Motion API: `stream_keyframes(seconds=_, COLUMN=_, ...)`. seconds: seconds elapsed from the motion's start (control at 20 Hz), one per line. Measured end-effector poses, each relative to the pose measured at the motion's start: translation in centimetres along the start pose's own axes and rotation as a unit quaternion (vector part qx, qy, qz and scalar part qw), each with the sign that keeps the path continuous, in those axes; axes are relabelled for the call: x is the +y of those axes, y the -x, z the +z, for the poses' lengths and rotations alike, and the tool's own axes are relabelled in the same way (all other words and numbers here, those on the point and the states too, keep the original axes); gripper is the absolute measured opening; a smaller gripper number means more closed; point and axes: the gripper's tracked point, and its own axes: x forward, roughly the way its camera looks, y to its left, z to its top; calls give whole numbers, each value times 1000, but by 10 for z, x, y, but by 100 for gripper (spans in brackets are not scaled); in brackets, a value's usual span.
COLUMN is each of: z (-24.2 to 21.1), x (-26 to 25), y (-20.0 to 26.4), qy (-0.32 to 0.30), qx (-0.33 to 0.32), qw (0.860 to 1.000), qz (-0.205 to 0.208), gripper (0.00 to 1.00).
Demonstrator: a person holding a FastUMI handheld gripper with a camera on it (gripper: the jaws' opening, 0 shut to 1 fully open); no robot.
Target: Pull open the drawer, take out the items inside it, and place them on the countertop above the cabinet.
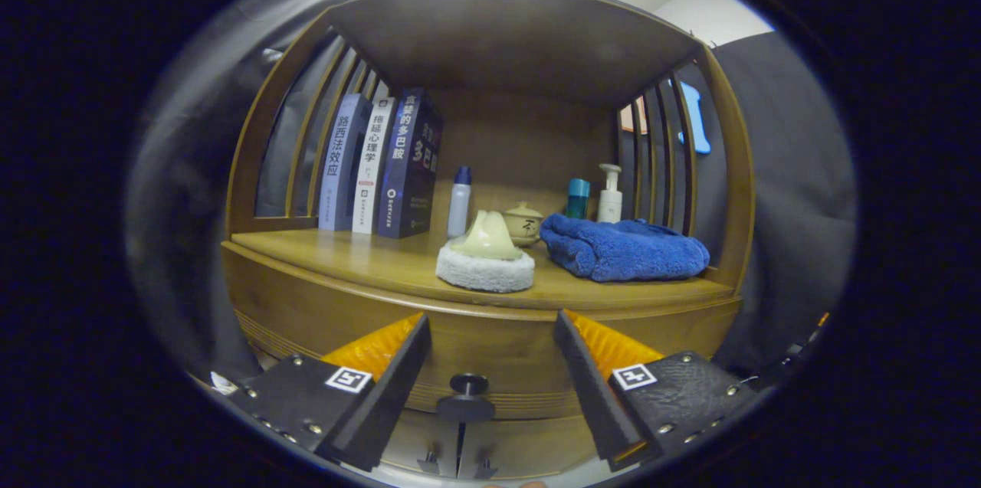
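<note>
We see the gripper (490, 338) with its two fingers spread wide apart and nothing between them, held in front of a wooden cabinet (322, 312). Taking the cabinet's countertop (368, 258) as our landmark, the drawer (498, 369) sits directly beneath its front edge, pushed in flush with the cabinet face, and its dark round knob (468, 384) lies below the countertop, between the two fingers and a little beyond their tips. We cannot see what the drawer holds. On the countertop, near its front edge, rests a white fluffy pad (484, 271) with a pale green piece on top. To the right of it lies a folded blue towel (622, 247). At the back of the countertop stand three books (379, 166) toward the left, then a small bottle with a blue cap (459, 201), a lidded ceramic jar (523, 223), a teal container (578, 198) and a white pump bottle (610, 195).
</note>
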Motion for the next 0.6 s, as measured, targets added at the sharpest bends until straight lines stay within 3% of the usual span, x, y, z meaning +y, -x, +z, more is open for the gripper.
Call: stream_keyframes(seconds=0.6, z=12, x=-9, y=8, qy=25, qx=-16, qw=1000, qz=-2, gripper=98)
